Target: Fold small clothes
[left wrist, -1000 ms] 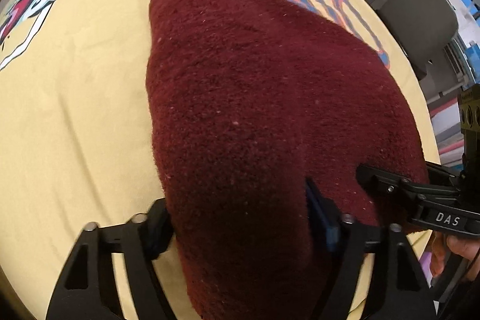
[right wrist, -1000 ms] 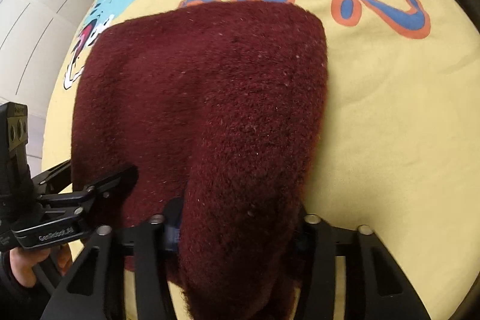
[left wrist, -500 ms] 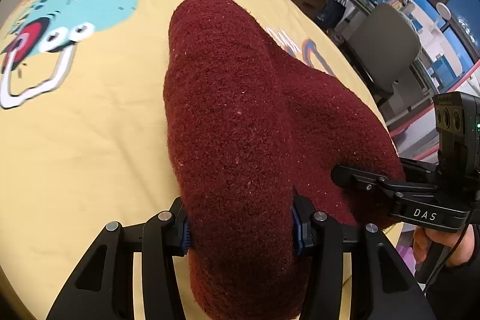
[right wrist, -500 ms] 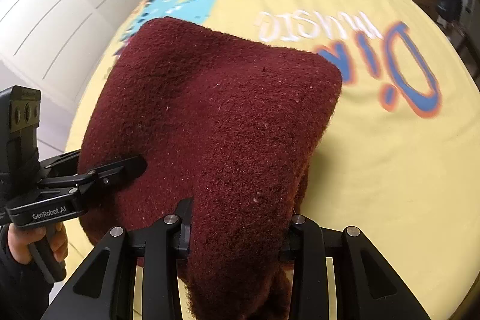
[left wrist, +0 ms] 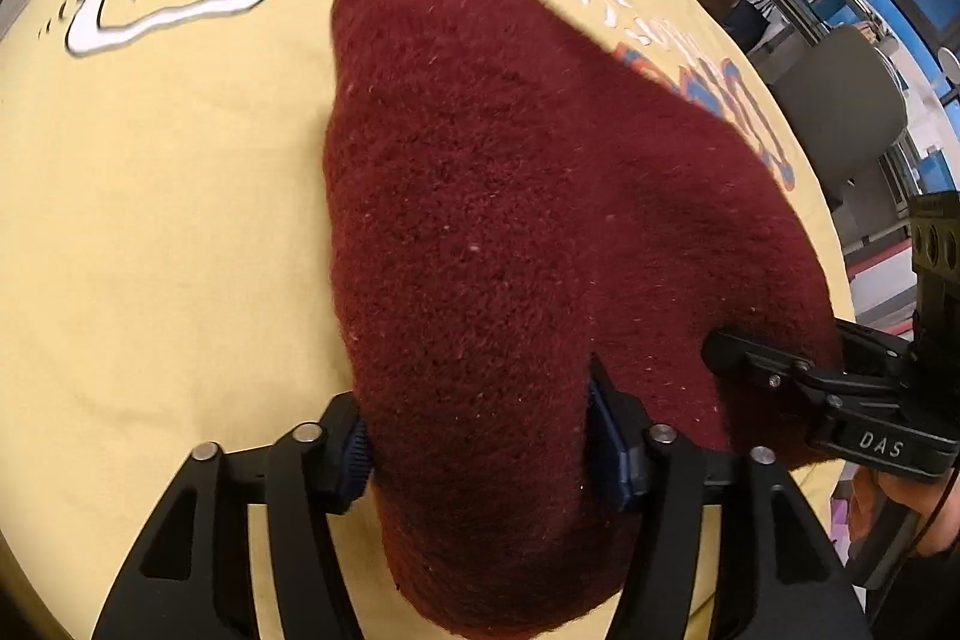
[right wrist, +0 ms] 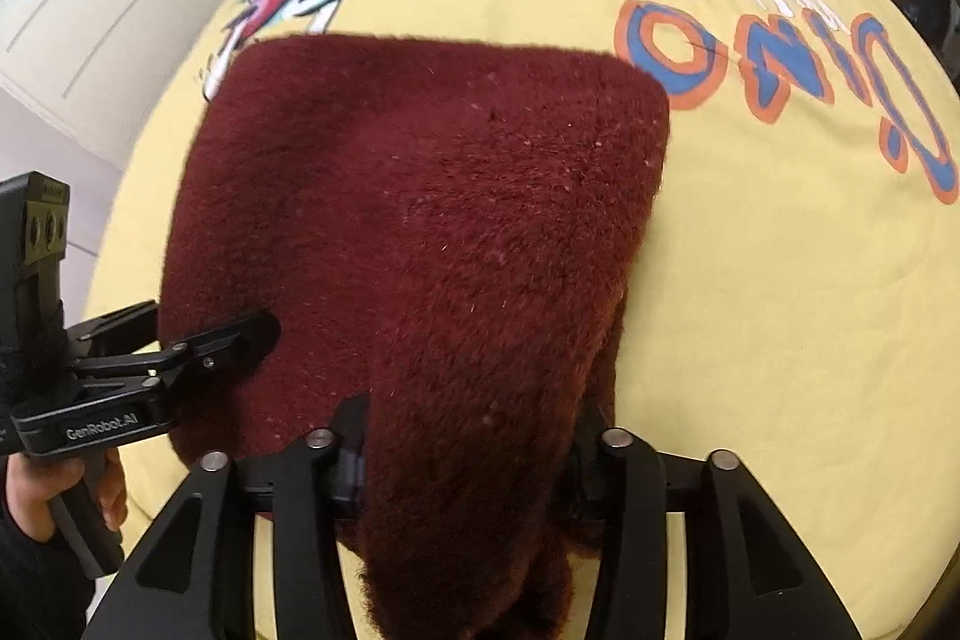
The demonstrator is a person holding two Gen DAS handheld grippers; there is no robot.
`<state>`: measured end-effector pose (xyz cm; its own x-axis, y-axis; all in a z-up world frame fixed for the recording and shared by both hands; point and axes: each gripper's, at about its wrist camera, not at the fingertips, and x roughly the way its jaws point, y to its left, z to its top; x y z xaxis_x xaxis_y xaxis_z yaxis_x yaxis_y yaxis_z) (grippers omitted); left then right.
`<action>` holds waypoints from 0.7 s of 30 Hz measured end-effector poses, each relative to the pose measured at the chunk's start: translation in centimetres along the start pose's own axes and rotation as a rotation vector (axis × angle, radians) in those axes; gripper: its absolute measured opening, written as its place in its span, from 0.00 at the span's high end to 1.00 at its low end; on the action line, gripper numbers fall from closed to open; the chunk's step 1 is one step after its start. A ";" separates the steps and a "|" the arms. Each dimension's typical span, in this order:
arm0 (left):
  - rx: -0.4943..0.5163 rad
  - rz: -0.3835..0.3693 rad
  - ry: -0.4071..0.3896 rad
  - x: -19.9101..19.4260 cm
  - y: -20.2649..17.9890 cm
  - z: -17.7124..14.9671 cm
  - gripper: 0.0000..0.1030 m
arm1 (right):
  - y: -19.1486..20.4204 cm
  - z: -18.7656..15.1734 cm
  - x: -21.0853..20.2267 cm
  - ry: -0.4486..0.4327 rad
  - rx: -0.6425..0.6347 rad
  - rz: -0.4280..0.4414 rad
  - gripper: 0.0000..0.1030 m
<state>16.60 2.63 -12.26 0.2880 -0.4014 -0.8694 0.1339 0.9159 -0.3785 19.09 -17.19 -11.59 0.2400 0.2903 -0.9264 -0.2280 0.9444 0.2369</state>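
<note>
Two grippers at near edge of maroon fleece garment (left wrist: 510, 220), which lies on yellow printed sheet (left wrist: 150, 232). Left gripper (left wrist: 480, 448) at 6 o'clock in its view, right gripper (right wrist: 468, 454) likewise. Both jaws just opening, fleece bunched between pads; whether pads press, cannot tell. Risk: thick pile clings to pads, withdrawal drags folded layer askew.

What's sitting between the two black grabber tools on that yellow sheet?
Only the dark red fuzzy cloth spans from the left gripper to the right gripper. The right wrist view shows it best, with a bunch of cloth between each one's jaws.
</note>
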 end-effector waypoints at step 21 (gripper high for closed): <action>-0.001 0.173 -0.042 -1.2 -0.6 -1.9 0.01 | -5.4 -3.0 -4.1 -0.103 0.004 -0.158 0.01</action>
<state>14.41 2.62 -11.63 0.3466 -0.2376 -0.9074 0.0781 0.9713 -0.2245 16.54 -23.96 -9.98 0.3679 0.1525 -0.9173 -0.1759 0.9801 0.0923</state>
